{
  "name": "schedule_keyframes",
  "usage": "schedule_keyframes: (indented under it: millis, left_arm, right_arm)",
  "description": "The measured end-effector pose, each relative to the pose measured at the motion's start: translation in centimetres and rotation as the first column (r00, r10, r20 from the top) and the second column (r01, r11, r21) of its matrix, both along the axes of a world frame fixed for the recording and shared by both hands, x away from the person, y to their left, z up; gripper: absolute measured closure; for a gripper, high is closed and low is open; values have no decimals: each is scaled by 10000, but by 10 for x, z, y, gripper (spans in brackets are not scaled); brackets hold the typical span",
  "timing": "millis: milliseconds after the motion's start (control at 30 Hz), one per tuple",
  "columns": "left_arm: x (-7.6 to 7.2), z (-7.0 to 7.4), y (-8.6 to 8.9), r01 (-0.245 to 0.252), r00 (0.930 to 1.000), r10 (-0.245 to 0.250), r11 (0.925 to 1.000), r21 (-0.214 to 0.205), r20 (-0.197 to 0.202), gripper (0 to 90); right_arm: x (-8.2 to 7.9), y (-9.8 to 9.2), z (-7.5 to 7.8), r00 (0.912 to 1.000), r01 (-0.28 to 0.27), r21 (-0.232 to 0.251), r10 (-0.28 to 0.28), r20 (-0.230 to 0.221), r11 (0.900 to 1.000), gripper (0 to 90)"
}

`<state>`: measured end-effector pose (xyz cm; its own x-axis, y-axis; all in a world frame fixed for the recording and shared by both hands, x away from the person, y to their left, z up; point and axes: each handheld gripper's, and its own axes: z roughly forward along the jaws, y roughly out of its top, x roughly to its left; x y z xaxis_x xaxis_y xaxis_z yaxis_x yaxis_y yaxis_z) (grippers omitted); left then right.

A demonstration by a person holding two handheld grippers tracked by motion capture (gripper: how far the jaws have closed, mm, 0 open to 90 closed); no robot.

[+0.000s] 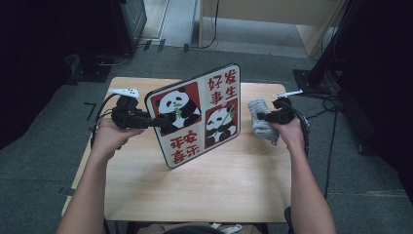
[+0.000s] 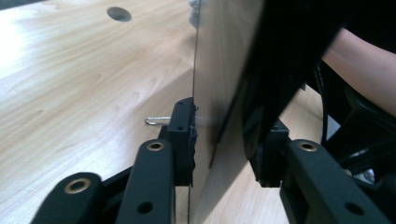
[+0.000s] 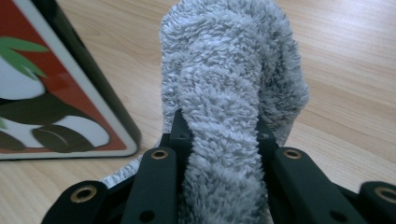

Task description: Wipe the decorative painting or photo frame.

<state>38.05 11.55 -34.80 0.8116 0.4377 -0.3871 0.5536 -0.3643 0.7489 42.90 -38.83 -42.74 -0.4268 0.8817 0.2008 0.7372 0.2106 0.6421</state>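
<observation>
- Over table centre: flat rectangular panda-print board w/ red panels and black rim [image 1: 197,116], tilted up on lower edge, printed face toward person, long axis running from near-left to far-right.
- Left gripper [image 1: 163,120] at board's left edge; seen in left gripper view, edge of board [image 2: 219,70] between black jaws, left pad touching back face, right pad close to front face; contact on that side hard to confirm, so looks like a light clamp on a thin edge.
- Right gripper [image 1: 263,116] pinched tight on fluffy grey microfibre cloth [image 1: 261,122]; in right gripper view, cloth [image 3: 229,93] bunched up between jaws and spilling over tips.
- Key relation: cloth just beside board's right edge, apart from it, at about mid height of printed face; board lies to left of cloth, so likely next move = sideways sweep onto face. Right hand nearer to face, left busy steadying.
- Around: light wooden table [image 1: 229,185], round cable hole [image 2: 118,13] in top.
- Nothing between cloth and board. Risk, prob: push from cloth tipping board if left hold is loose.
</observation>
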Motion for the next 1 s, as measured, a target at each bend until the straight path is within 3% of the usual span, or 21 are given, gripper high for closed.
schedule_keyframes:
  millis: [233,467,700,900,1000]
  left_arm:
    - [2,-2,-1,145,9999,-145,9999,-4,-15,700]
    - [4,-1,4,184,9998,-184,9998,-44,14,731]
    - [1,-1,7,133,9999,-133,9999,-43,70,738]
    - [1,-2,7,91,9999,-90,9999,-93,125,746]
    - [2,-3,7,37,9999,-35,9999,-163,96,760]
  right_arm:
    - [-6,2,16,9992,-206,47,204,334,9998,703]
    - [-6,6,28,9984,-460,271,451,337,9986,702]
    - [-3,18,33,9950,-973,107,970,245,9952,702]
    - [3,24,54,9896,-1410,2,1409,305,9900,702]
    - [6,25,65,9870,-1581,167,1575,333,9873,703]
